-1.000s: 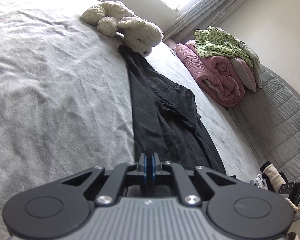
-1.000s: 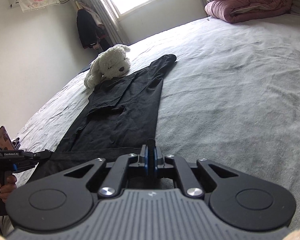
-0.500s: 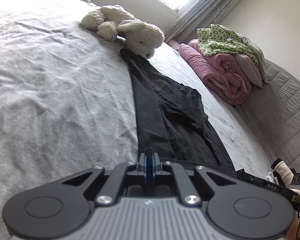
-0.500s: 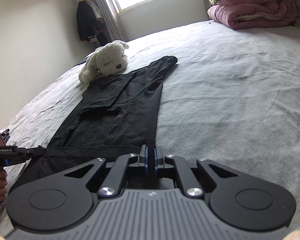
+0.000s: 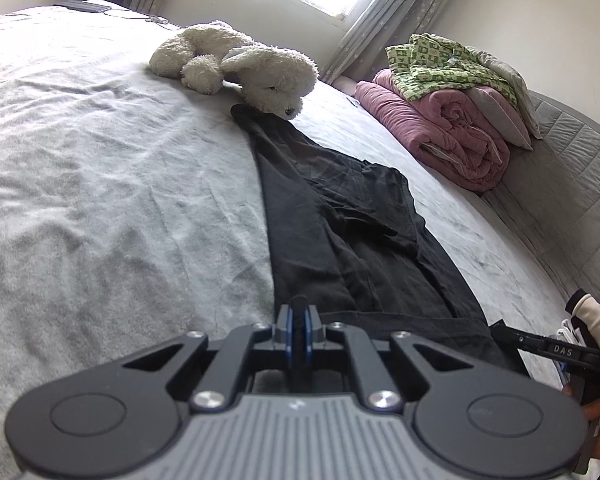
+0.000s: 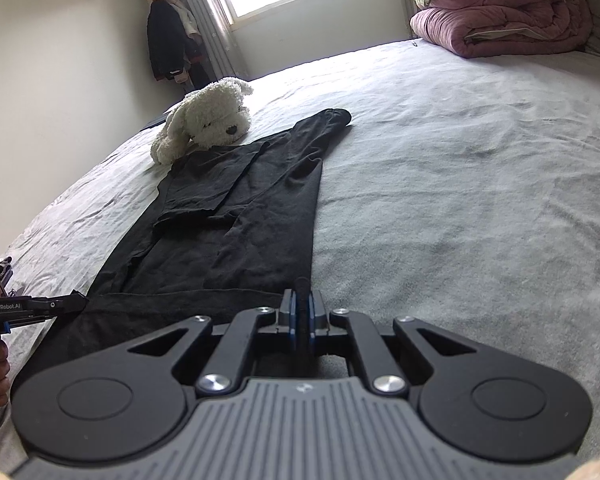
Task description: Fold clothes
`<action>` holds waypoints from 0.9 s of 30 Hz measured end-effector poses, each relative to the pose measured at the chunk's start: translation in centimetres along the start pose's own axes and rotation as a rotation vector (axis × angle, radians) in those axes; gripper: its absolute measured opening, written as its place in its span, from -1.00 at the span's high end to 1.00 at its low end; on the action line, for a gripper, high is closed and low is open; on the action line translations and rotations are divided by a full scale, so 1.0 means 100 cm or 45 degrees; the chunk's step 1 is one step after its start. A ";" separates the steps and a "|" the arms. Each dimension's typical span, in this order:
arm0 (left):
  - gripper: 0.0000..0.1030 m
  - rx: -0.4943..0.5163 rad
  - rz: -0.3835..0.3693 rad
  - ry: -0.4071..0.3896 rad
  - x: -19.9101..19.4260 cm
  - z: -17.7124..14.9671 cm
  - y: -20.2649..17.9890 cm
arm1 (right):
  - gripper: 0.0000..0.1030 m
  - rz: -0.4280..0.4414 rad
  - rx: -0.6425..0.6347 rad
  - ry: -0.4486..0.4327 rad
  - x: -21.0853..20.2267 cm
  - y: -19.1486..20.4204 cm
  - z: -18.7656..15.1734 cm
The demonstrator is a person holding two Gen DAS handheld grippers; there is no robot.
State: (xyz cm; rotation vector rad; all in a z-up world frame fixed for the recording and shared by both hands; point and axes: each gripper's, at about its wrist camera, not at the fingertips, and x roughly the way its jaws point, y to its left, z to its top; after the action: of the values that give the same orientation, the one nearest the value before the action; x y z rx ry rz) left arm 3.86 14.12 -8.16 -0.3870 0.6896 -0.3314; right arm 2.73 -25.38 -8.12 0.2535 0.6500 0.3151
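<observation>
Both the left gripper (image 5: 298,312) and right gripper (image 6: 301,296) clamp the black garment's (image 5: 340,224) near hem (plush dog (image 5: 260,70) beyond).

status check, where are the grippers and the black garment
Left gripper and right gripper both shut on the near hem of the black garment. Garment flat on bed. Plush dog at its far end.
</observation>
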 end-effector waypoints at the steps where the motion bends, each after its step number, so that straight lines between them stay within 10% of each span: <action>1: 0.88 0.001 0.001 0.000 0.000 0.000 0.000 | 0.87 0.001 0.000 0.000 0.000 0.000 0.000; 7: 0.86 -0.005 0.011 0.013 0.000 0.000 -0.003 | 0.80 0.009 0.029 0.005 -0.002 -0.002 -0.001; 12: 0.36 -0.023 -0.034 0.095 -0.015 0.004 -0.008 | 0.25 0.073 0.092 0.084 -0.018 0.000 0.001; 19: 0.37 -0.111 -0.070 0.142 -0.048 0.001 0.002 | 0.25 0.083 0.202 0.161 -0.056 -0.007 -0.012; 27: 0.36 0.112 -0.199 0.034 -0.063 -0.025 -0.048 | 0.25 0.108 -0.161 0.034 -0.071 0.060 -0.033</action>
State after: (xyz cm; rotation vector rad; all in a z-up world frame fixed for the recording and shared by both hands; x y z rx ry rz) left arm -3.17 11.95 -4.31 -0.3539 0.6701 -0.5142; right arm -5.93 -21.99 -4.78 0.1566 0.6439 0.4401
